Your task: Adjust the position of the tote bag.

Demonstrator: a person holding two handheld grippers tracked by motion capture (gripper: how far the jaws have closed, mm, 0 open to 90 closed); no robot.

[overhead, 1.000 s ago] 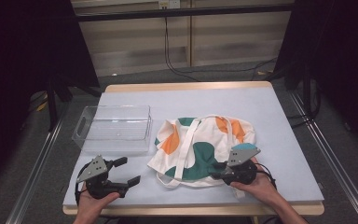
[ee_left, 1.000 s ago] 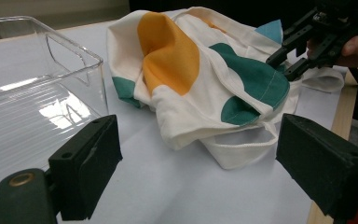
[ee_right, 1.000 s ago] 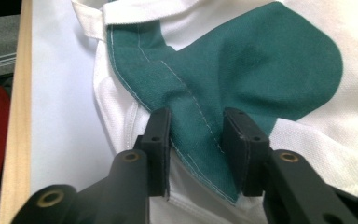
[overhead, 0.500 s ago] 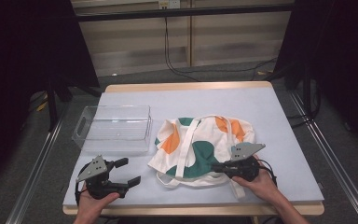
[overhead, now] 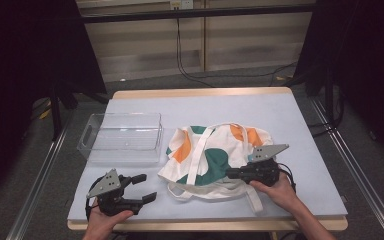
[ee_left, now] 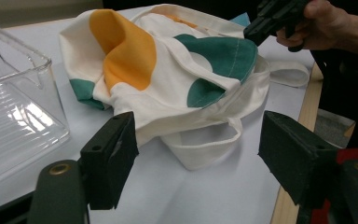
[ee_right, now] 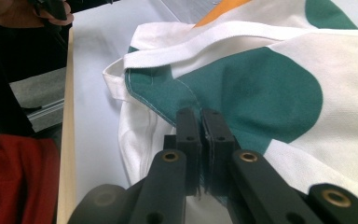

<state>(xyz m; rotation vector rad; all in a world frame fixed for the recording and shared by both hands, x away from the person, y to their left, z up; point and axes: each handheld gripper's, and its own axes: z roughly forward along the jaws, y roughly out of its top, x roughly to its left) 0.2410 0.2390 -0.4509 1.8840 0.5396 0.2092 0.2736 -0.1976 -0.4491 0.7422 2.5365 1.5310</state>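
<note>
The cloth bag (overhead: pixel 215 152) lay crumpled in the middle of the bench (overhead: pixel 310 145), just beside a clear plastic box (overhead: pixel 122 135). It looked soft and light, so it would bend and sag when lifted, not stay flat. The right claw (overhead: pixel 231 173) was pinched tight on the bag's near edge, on a green patch. The left claw (overhead: pixel 145 187) sat apart from the bag, and its jaws had just been closing a little with nothing between them. A good place to grab seemed to be the thick hem or the strap (ee_left: pixel 205 142), because thin cloth could slip.
</note>
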